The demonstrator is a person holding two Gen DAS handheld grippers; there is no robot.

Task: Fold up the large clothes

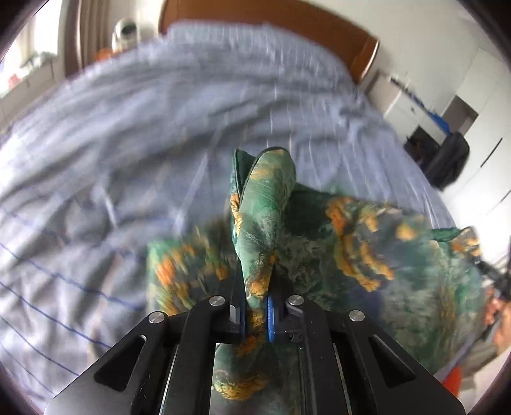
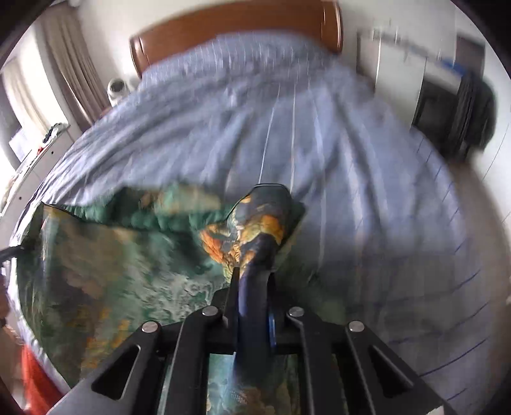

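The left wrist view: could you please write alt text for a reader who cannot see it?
The left gripper is shut on a bunched fold of green and orange patterned cloth, which lies on a bed with a pale blue striped cover. A wooden headboard stands at the far end, and the picture is blurred.

Bed [image 1: 127, 143] w/ wood headboard [image 2: 223, 28], curtains [image 2: 73, 73]
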